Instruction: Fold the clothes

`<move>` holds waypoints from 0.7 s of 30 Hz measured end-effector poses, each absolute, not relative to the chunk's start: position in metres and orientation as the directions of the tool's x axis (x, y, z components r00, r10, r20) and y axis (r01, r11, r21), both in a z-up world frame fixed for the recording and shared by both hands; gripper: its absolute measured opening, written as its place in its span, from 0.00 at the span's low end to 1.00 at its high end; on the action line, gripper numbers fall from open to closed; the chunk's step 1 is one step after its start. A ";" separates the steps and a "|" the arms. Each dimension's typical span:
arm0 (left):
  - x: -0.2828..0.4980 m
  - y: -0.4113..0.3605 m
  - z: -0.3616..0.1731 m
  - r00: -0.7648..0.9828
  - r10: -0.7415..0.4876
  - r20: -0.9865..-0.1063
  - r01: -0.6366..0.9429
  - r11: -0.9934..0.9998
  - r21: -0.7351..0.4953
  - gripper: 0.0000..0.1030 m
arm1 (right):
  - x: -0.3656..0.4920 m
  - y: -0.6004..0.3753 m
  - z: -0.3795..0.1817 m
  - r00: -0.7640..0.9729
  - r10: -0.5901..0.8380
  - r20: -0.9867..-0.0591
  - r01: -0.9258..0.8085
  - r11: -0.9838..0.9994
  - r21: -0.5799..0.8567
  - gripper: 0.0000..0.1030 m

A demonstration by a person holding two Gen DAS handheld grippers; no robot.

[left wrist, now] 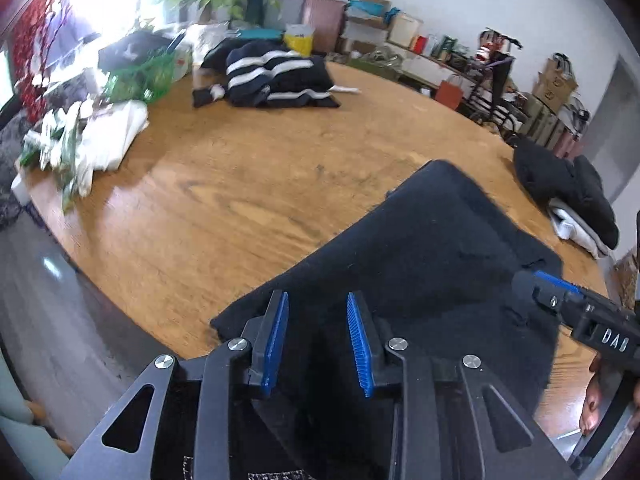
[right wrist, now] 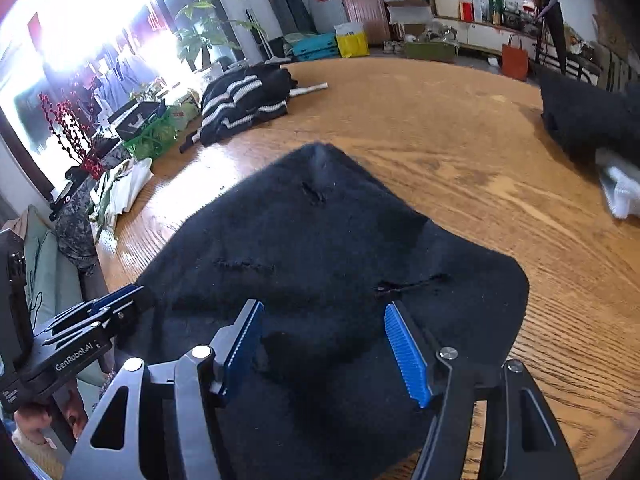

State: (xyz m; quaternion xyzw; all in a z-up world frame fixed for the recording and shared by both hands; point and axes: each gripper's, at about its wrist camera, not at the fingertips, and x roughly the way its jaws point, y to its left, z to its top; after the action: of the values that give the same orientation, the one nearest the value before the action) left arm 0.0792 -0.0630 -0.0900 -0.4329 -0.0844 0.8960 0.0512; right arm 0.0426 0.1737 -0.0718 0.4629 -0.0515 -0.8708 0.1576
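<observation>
A black knitted garment (left wrist: pixel 440 248) lies folded flat on the round wooden table (left wrist: pixel 240 200), near its front edge. My left gripper (left wrist: pixel 317 300) hovers over the garment's near left part, open, with a narrow gap between its blue pads and no fabric pinched. In the right wrist view the same garment (right wrist: pixel 320 240) fills the middle, with a few small slits in the knit. My right gripper (right wrist: pixel 324 308) stands open and wide above its near edge, holding nothing. Each gripper also shows in the other's view: the right gripper (left wrist: pixel 556 284) at the right, the left gripper (right wrist: pixel 120 296) at the left.
A dark sweater with white stripes (left wrist: pixel 276 76) lies heaped at the table's far side. A stack of folded black and white clothes (left wrist: pixel 568 200) sits at the right edge. White cloth and plants (left wrist: pixel 108 140) crowd the left rim beside a green basket (left wrist: pixel 140 76).
</observation>
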 end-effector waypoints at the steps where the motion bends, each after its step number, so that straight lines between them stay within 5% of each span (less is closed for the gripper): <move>1: 0.081 -0.062 -0.084 -0.628 0.180 -0.757 -0.035 -0.978 -0.204 0.31 | 0.044 0.178 -0.065 -0.538 -0.323 -0.779 0.219 -0.945 0.241 0.65; 5: 0.094 -0.054 -0.059 -0.649 0.261 -0.715 -0.113 -0.962 -0.249 0.34 | 0.053 0.197 -0.040 -0.598 -0.297 -0.745 0.168 -0.955 0.245 0.68; 9: 0.108 -0.037 -0.043 -0.612 0.246 -0.752 -0.145 -0.969 -0.199 0.64 | 0.075 0.216 -0.030 -0.582 -0.253 -0.773 0.105 -0.966 0.237 0.74; 12: 0.117 -0.032 -0.033 -0.602 0.262 -0.754 -0.156 -0.965 -0.210 0.71 | 0.095 0.225 -0.029 -0.553 -0.263 -0.790 0.087 -0.962 0.259 0.81; 21: 0.134 -0.034 -0.038 -0.562 0.290 -0.775 -0.150 -0.957 -0.249 0.74 | 0.116 0.232 -0.071 -0.438 -0.419 -0.795 -0.013 -0.881 0.472 0.84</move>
State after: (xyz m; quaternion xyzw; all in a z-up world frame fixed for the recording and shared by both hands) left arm 0.1338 -0.0336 -0.0385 -0.4509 -0.0775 0.8804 0.1249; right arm 0.1162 0.2315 -0.0715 0.5154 -0.2099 -0.8216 0.1235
